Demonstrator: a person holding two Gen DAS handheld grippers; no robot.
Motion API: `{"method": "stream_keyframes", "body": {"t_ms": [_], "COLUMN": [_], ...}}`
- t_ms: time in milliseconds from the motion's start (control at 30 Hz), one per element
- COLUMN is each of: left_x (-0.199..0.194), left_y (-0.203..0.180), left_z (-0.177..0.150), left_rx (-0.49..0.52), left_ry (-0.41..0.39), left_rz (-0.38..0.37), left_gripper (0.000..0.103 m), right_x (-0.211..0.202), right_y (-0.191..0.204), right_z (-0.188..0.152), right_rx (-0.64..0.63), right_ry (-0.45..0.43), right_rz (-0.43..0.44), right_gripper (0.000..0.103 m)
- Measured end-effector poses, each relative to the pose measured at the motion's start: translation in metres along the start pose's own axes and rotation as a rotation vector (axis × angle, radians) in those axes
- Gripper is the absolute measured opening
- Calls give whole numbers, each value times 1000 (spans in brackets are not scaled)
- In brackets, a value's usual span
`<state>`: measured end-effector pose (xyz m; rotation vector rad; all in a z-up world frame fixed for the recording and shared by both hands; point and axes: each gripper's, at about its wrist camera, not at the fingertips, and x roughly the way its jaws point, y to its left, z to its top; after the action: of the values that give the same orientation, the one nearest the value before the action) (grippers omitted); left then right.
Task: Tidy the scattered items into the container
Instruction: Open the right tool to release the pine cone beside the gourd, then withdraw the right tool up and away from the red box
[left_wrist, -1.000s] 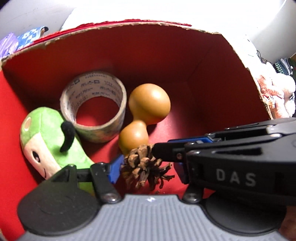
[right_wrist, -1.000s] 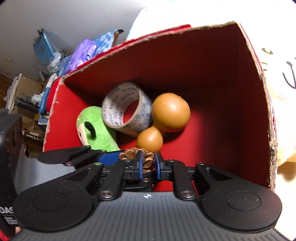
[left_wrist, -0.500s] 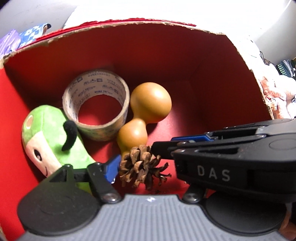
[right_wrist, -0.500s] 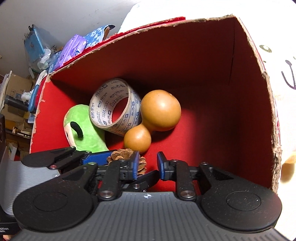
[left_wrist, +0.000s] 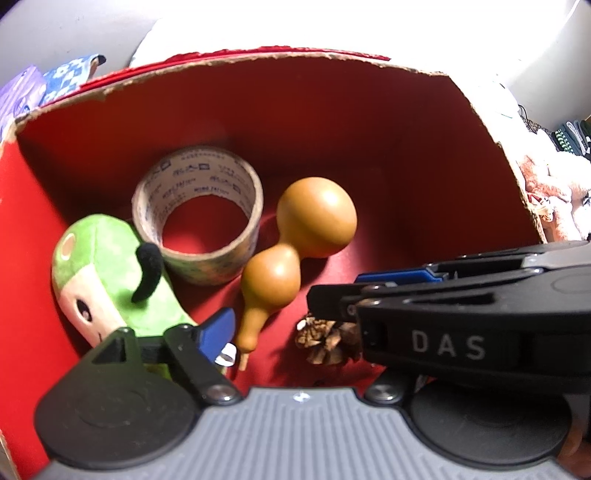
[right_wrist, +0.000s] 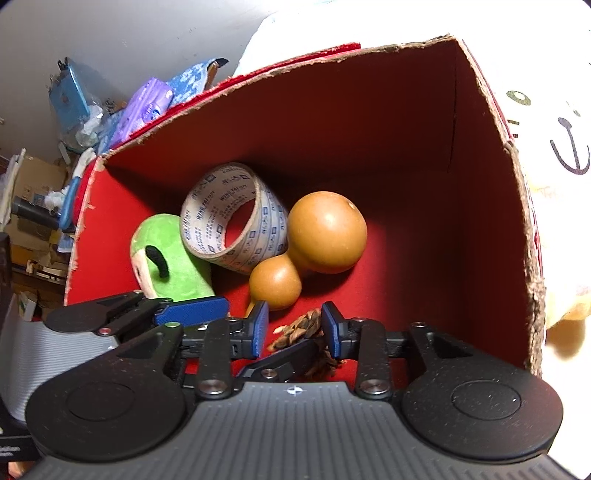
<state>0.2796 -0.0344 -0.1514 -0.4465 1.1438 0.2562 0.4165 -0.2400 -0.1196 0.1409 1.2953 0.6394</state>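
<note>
Pine cone (right_wrist: 300, 326) loose between spread right gripper (right_wrist: 294, 325) fingers, gourd (left_wrist: 295, 254) and tape roll (left_wrist: 199, 218) beyond; left gripper (left_wrist: 295, 325) wide open, right finger hidden.

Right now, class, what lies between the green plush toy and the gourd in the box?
The tape roll, touching both the green plush toy and gourd, clearest in the right wrist view.

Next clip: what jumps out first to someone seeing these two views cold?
The red box fills both views, its inner walls vivid red under a ragged cardboard rim. On its floor, a glossy brown gourd lies beside a tape roll, which leans on a green plush toy at the left. Nearest the cameras, a pine cone lies loose on the floor between the parted fingers of the right hand-held gripper.
</note>
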Motion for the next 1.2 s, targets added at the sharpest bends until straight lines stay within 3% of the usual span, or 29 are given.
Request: {"method": "stream_keyframes", "body": {"t_ms": [367, 567, 1200], "left_x": [-1, -9, -55], "left_y": [-4, -7, -39], "left_z": [-6, -11, -26], "left_rx": [10, -2, -76], "left_ry": [-20, -99, -270], "left_rz": [21, 51, 236], "left_gripper": [78, 85, 96], "right_x": [-15, -31, -86], "right_y": [1, 4, 7], "right_z": [-7, -13, -28], "right_rx": [9, -27, -137], "right_ry": [-57, -100, -239], "right_rz": [15, -10, -17], "right_gripper": [35, 40, 48]}}
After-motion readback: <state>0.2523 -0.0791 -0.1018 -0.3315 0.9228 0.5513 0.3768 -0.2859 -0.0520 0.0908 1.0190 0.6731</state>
